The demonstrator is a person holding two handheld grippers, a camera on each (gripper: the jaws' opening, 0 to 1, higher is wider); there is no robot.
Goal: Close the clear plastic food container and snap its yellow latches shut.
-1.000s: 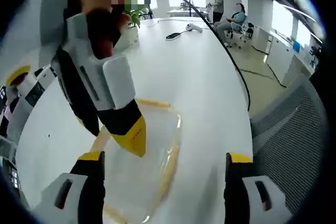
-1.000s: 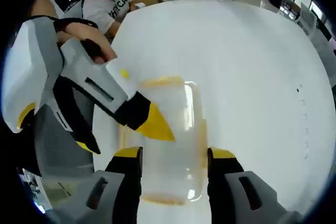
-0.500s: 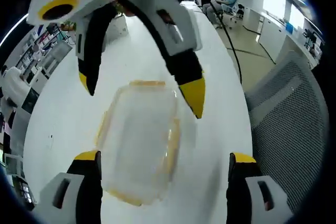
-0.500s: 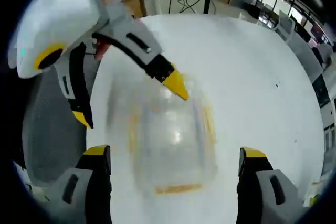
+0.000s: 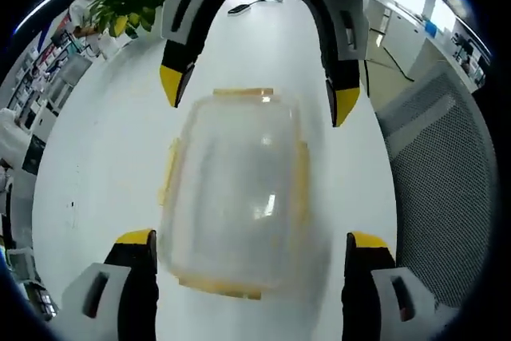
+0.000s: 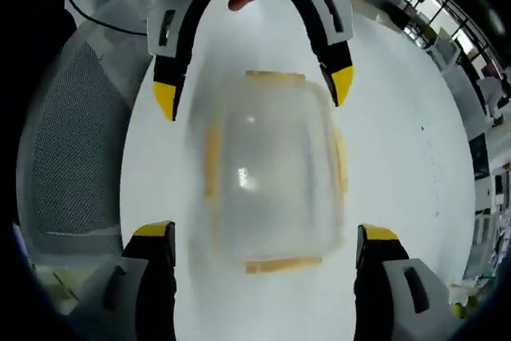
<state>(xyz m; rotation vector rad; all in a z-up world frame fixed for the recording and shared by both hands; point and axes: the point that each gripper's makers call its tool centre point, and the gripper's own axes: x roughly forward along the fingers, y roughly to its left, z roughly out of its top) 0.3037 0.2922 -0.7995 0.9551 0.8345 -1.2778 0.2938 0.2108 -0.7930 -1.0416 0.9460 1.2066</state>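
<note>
Swinging both grippers apart, I left the left gripper (image 5: pixel 249 257) and right gripper (image 6: pixel 267 249) spread wide, facing each other across the container (image 5: pixel 235 193) at 12 o'clock on the table (image 5: pixel 104 141); blurred yellow latches (image 6: pixel 211 157) probably unsnapped

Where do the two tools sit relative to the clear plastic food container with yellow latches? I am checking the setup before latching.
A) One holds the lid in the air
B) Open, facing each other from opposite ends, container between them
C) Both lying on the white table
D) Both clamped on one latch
B: in the left gripper view the left tool and the opposite right tool both stand open at opposite ends of the clear plastic food container.
</note>
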